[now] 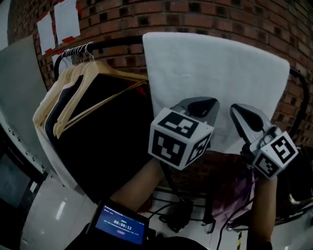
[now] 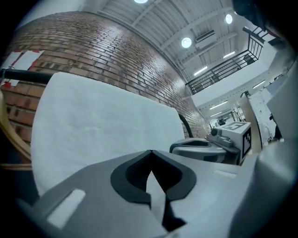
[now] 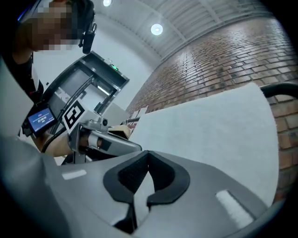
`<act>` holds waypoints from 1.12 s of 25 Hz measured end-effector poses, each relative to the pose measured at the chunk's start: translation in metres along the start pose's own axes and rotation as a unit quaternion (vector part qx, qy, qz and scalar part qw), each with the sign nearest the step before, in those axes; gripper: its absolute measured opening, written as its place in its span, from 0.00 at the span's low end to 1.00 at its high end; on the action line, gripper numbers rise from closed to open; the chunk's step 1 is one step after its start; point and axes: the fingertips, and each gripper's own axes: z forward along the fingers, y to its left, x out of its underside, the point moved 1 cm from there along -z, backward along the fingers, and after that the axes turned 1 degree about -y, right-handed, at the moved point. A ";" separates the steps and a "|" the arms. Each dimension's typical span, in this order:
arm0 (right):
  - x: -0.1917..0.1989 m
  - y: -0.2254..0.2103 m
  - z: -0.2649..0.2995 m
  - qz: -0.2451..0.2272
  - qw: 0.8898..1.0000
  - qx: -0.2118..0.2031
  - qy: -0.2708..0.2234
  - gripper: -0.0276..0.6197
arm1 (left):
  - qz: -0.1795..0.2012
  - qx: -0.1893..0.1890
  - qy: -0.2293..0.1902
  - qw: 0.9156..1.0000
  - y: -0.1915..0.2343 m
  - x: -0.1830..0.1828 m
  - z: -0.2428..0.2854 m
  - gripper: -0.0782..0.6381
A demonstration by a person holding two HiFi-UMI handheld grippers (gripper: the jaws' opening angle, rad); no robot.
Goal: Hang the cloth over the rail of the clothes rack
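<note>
Curving behind rail [image 1: 120, 42], brick wall [image 1: 195, 10] across whole background. Over rail, on its right half: white cloth [image 1: 215, 68], draped flat and smooth, top edge folded across bar, lower edge well below it. Left of cloth on same rail: dark garments [image 1: 107, 141] on wooden hangers [image 1: 98, 68], hooks bunched toward rail's left end. Below rail, in front of cloth's lower part: left gripper [image 1: 208, 103] and right gripper [image 1: 239, 111] side by side, each with a cube of square markers, each on a forearm [image 1: 142, 183]. Left gripper view: jaws closed, tips meeting, nothing pinched, cloth filling space ahead. Right gripper view: likewise closed and empty, pads together, cloth ahead, dark end of rail showing past cloth's right edge. Lower under rail, beneath cloth: pinkish fabric [image 1: 234, 190]. Far below rail, at bottom of head view: small blue screen [image 1: 121, 225], timer reading 00:00:12, finer line above it too small to read. Above rail's left end, on wall: white paper sheets [image 1: 61, 22] with red tape, print not legible.
</note>
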 end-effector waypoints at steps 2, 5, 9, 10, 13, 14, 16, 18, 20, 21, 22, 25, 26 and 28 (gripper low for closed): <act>0.009 0.016 0.008 -0.007 1.000 0.001 0.005 0.05 | -0.007 -0.008 0.006 1.000 0.007 0.012 -0.009 0.14; 0.011 0.023 0.009 -0.029 1.000 0.001 0.007 0.05 | 0.007 -0.021 0.015 1.000 0.009 0.020 -0.012 0.14; 0.009 0.026 0.008 -0.044 0.999 0.011 0.006 0.05 | 0.022 -0.023 0.019 0.999 0.004 0.023 -0.013 0.14; 0.010 0.025 0.007 -0.044 0.999 0.014 0.008 0.05 | 0.022 -0.022 0.021 0.999 0.003 0.024 -0.013 0.14; 0.012 0.024 0.006 -0.029 0.999 0.015 0.007 0.05 | 0.017 -0.017 0.025 0.999 0.000 0.027 -0.011 0.14; 0.014 0.023 0.005 -0.027 1.000 0.014 0.007 0.05 | 0.019 -0.017 0.025 0.999 -0.001 0.028 -0.011 0.14; 0.017 0.022 0.004 -0.024 1.000 0.012 0.008 0.05 | 0.023 -0.018 0.026 0.999 -0.001 0.029 -0.009 0.14; 0.018 0.022 0.005 -0.025 1.000 0.010 0.009 0.05 | 0.023 -0.017 0.028 0.999 -0.001 0.030 -0.008 0.14; 0.018 0.022 0.006 -0.028 0.999 0.010 0.012 0.05 | 0.023 -0.017 0.028 0.999 -0.001 0.029 -0.006 0.14; 0.018 0.023 0.006 -0.029 0.999 0.010 0.013 0.05 | 0.024 -0.017 0.028 0.999 -0.001 0.029 -0.006 0.14; 0.016 0.024 0.007 -0.028 0.999 0.010 0.013 0.05 | 0.026 -0.016 0.027 0.999 -0.002 0.029 -0.005 0.14; 0.017 0.024 0.009 -0.038 0.999 0.010 0.017 0.05 | 0.028 -0.015 0.027 0.999 -0.001 0.028 -0.004 0.14; 0.017 0.024 0.009 -0.041 0.999 0.010 0.018 0.05 | 0.029 -0.015 0.028 0.999 -0.001 0.028 -0.004 0.14; 0.017 0.025 0.011 -0.044 0.999 0.008 0.019 0.05 | 0.030 -0.015 0.029 0.999 0.000 0.028 -0.005 0.14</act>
